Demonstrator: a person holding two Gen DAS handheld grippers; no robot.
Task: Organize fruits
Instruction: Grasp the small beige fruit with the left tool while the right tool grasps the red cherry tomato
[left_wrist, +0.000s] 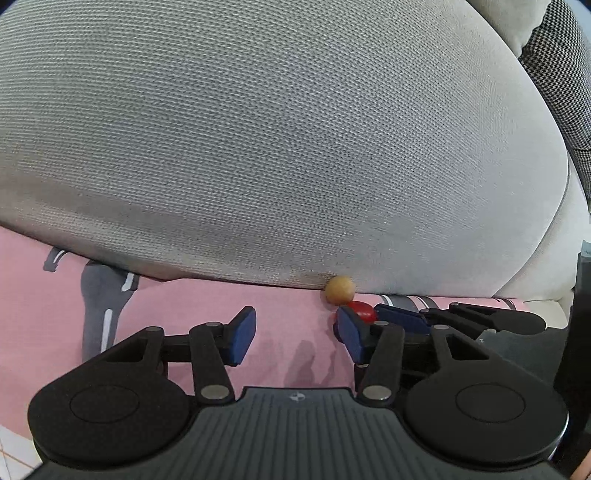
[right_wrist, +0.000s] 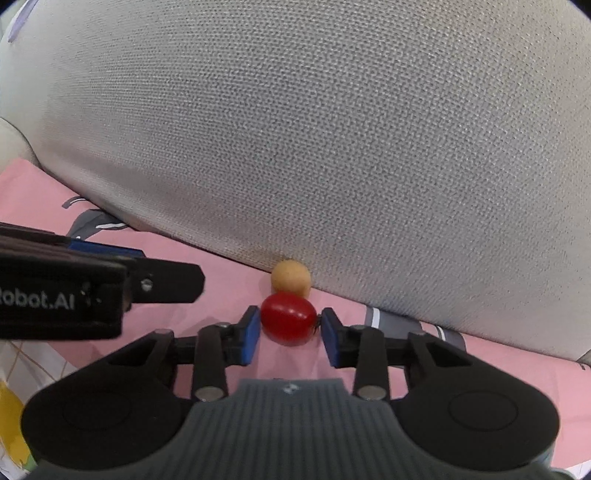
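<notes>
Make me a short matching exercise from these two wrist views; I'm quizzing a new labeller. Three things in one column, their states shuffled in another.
1. red fruit
2. tan fruit
3. left gripper

A. jaws apart, nothing between them
B. between the right gripper's blue pads
C. lying against the grey cushion

Pairs: 1-B, 2-C, 3-A

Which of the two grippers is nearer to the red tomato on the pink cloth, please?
Right. The right gripper has the red tomato between its blue pads, closed on it. The left gripper sits open beside it, the tomato just outside its right-hand finger.
</notes>
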